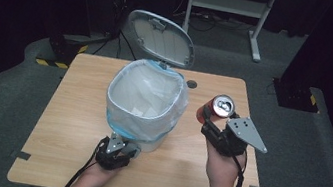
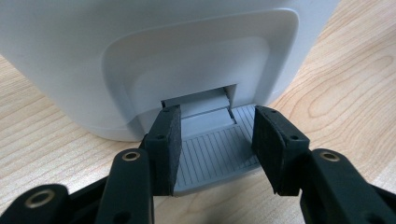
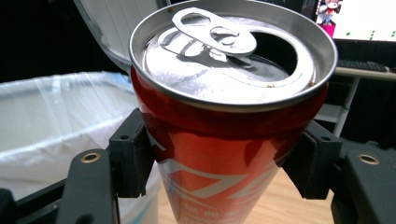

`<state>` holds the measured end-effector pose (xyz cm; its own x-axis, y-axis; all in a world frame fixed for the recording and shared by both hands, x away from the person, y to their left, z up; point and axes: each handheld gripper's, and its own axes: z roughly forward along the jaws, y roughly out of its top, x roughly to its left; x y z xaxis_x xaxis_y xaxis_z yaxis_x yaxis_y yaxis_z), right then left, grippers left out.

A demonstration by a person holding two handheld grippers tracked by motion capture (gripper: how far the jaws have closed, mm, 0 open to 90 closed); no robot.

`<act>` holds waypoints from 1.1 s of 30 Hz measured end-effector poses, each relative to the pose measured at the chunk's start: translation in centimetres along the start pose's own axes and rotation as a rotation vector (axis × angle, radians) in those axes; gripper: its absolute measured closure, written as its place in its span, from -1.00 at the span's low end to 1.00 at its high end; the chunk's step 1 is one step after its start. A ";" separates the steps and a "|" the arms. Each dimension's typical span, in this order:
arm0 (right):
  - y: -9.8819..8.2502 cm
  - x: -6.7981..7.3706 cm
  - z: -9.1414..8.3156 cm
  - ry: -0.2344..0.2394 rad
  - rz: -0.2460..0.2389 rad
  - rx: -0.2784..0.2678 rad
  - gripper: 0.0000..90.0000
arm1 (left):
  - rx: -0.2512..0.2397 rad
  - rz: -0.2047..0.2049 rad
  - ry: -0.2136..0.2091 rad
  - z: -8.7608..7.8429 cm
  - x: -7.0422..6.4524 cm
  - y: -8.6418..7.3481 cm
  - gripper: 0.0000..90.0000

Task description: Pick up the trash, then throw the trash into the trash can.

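A white pedal bin (image 1: 152, 143) stands mid-table, lined with a clear plastic bag (image 1: 146, 95), its grey lid (image 1: 160, 37) tipped up and back. At the bin's near foot, my left gripper (image 1: 121, 143) has its jaws on either side of the grey ribbed pedal (image 2: 215, 149), and the pads press on the pedal's edges. My right gripper (image 1: 209, 119) is shut on a red drink can (image 1: 222, 106) with an opened top and holds it above the table, right of the bin. In the right gripper view the can (image 3: 224, 154) stands upright between the pads, with the bag (image 3: 56, 112) behind it at the left.
The wooden table (image 1: 76, 109) has a round cable hole (image 1: 191, 84) behind the bin. A white desk frame (image 1: 229, 4) stands on the dark floor beyond. Dark cabinets flank the table at left and right.
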<state>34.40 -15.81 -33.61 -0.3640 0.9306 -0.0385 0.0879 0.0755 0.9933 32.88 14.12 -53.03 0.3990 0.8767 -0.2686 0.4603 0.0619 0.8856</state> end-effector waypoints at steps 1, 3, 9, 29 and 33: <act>0.2 0.1 0.0 0.004 0.001 -0.006 -0.25 | -0.002 -0.002 0.001 0.0 0.0 0.0 0.16; 0.6 0.4 0.1 0.006 -0.002 -0.014 -0.25 | -0.002 -0.002 0.001 0.0 0.0 0.0 0.16; 1.5 1.1 -0.1 0.012 -0.006 -0.044 -0.25 | -0.002 -0.003 0.001 0.0 0.0 0.0 0.17; 3.7 2.6 0.1 0.049 -0.021 -0.109 -0.25 | -0.007 -0.012 0.004 0.0 -0.1 0.0 0.17; 4.3 3.2 0.3 0.056 -0.038 -0.122 -0.25 | -0.005 -0.011 0.004 0.0 -0.1 0.0 0.17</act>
<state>33.87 -12.46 -29.47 -0.4162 0.9062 -0.0741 -0.0392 0.0635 0.9972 32.88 14.03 -53.04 0.3905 0.8779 -0.2770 0.4608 0.0741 0.8844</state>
